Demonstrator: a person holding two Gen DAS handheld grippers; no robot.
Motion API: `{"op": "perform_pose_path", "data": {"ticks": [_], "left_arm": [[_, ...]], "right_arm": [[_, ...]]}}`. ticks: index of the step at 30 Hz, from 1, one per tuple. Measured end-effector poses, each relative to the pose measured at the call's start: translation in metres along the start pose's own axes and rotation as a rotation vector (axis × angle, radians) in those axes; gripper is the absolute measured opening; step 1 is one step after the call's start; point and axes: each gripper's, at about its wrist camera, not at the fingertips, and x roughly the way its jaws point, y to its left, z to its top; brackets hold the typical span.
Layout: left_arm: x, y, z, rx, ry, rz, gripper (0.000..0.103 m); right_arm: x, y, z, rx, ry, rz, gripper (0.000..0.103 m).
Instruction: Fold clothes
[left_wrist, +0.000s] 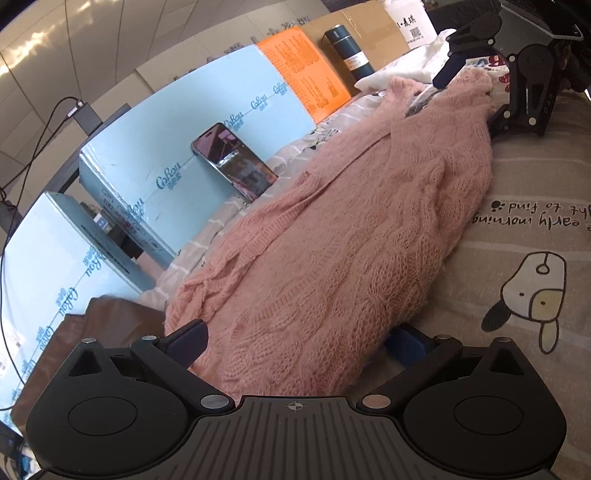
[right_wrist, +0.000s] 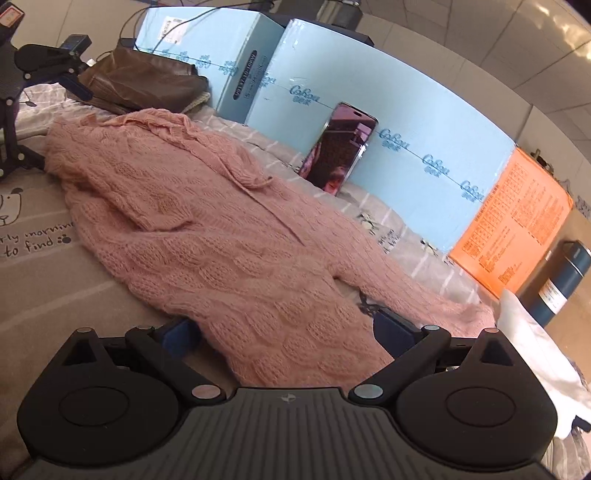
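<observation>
Both grippers sit at opposite ends of the pink knitted sweater (left_wrist: 332, 236), which lies stretched out along the patterned bedsheet (left_wrist: 517, 258) in front of the blue boxes (left_wrist: 166, 155) and the propped phone (left_wrist: 234, 162). The left gripper (left_wrist: 295, 343) and the right gripper (right_wrist: 288, 328) each stand spread wide with the knit bunched between the fingers, not yet pinched. It looks like the grasp before a fold: next, both must close on the edges and lift together.
</observation>
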Motion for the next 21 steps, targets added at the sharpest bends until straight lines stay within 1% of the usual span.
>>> {"op": "perform_pose_path", "data": {"ticks": [2,3,4,5,7,8,9,11,12,14,16,18,20,21], "left_arm": [[0.005,0.004,0.001,0.000,-0.011,-0.020,0.101],[0.006,0.008,0.000,-0.011,-0.010,-0.033,0.096],[0.005,0.012,-0.003,-0.028,-0.005,-0.039,0.093],[0.005,0.016,-0.005,-0.046,0.000,-0.044,0.087],[0.006,0.024,-0.009,-0.084,0.008,-0.055,0.078],[0.007,0.028,-0.011,-0.106,0.003,-0.067,0.066],[0.009,0.032,-0.012,-0.127,-0.002,-0.079,0.051],[0.012,0.037,-0.011,-0.145,-0.035,-0.092,0.036],[0.012,0.040,-0.009,-0.148,-0.054,-0.092,0.030],[0.013,0.045,-0.006,-0.152,-0.086,-0.085,0.025],[0.016,0.053,-0.002,-0.151,-0.108,-0.067,0.021],[0.019,0.063,0.002,-0.152,-0.130,-0.046,0.016],[0.024,0.077,0.007,-0.161,-0.150,-0.033,0.014],[0.027,0.084,0.009,-0.163,-0.154,-0.034,0.014]], "right_arm": [[0.003,0.003,0.005,-0.021,-0.025,0.048,0.098],[0.004,0.004,0.008,-0.032,-0.036,0.070,0.097],[0.005,0.002,0.007,-0.032,-0.033,0.051,0.097],[0.005,-0.002,0.006,-0.028,-0.025,0.018,0.097],[0.004,-0.016,-0.001,0.029,0.010,-0.051,0.096],[0.002,-0.025,-0.004,0.073,0.018,-0.058,0.091],[0.000,-0.033,-0.008,0.118,0.021,-0.058,0.086],[-0.004,-0.046,-0.012,0.194,0.014,-0.051,0.066],[-0.007,-0.052,-0.013,0.221,-0.009,-0.031,0.060],[-0.008,-0.062,-0.013,0.259,-0.045,0.011,0.030],[-0.004,-0.073,-0.007,0.265,-0.076,0.022,0.019],[0.001,-0.083,0.000,0.268,-0.107,0.028,0.016],[0.007,-0.095,0.008,0.263,-0.136,0.036,0.012],[0.013,-0.102,0.013,0.257,-0.145,0.041,0.011]]}}
